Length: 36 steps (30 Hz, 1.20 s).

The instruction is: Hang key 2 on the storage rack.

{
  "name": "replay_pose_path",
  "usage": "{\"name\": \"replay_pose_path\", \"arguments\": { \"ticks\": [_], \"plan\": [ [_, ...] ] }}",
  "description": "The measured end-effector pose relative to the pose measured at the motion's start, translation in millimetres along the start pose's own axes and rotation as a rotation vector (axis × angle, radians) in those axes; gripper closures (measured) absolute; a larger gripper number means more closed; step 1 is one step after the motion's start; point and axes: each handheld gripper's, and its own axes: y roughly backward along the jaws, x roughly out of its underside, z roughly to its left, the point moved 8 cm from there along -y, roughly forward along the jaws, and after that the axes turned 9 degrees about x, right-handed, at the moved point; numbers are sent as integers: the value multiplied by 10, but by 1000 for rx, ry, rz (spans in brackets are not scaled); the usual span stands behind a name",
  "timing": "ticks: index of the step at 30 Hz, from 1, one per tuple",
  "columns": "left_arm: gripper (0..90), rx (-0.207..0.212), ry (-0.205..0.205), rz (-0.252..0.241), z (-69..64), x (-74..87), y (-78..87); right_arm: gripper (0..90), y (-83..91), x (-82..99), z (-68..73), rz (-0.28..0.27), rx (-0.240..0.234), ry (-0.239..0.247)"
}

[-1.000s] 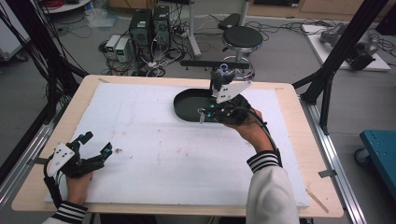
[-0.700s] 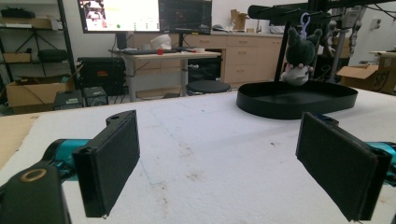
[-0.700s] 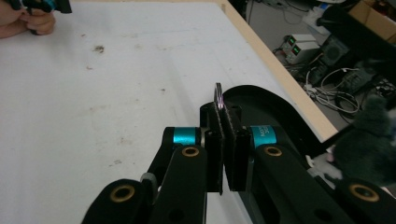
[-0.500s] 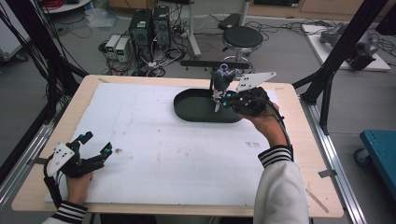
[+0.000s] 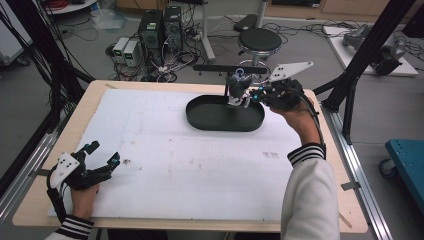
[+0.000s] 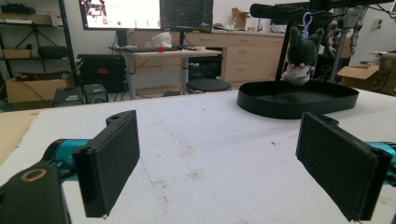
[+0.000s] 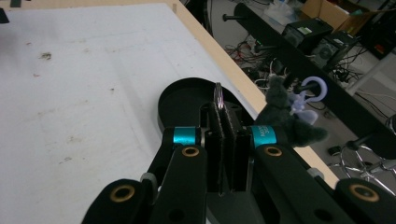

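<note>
Both grippers are black with teal collars and brass-coloured screw rings near the flat, dark-padded fingers (image 6: 343, 170). The left gripper (image 5: 102, 156) and right gripper (image 5: 239, 95) each carry a pale grey three-cornered plate and a black cable. The person's sleeves are white with black-and-white striped cuffs (image 5: 306, 153).

A fuzzy grey plush toy (image 6: 300, 56) is seen over a matt black tray (image 5: 200, 118); the surface (image 5: 165, 165) is covered in rough white cloth.
</note>
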Motion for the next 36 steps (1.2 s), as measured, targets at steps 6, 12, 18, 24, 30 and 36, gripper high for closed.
{"name": "replay_pose_path", "arguments": {
  "ticks": [6,12,18,24,30,36],
  "plan": [
    [140,0,-1,1,-1,0,1,885,-38,-49,-146,11,10,1],
    [140,0,-2,0,-1,0,-2,885,-96,-41,-251,35,7,-3],
    [140,0,7,1,4,1,-5,885,-113,16,-377,60,11,-9],
    [139,-1,4,3,3,2,-5,885,-147,5,-503,69,13,-20],
    [139,0,1,4,-1,2,-6,885,-184,15,-566,72,-3,-42],
    [139,-1,1,5,1,3,-5,885,-222,63,-629,65,-15,-66]
  ]
}}
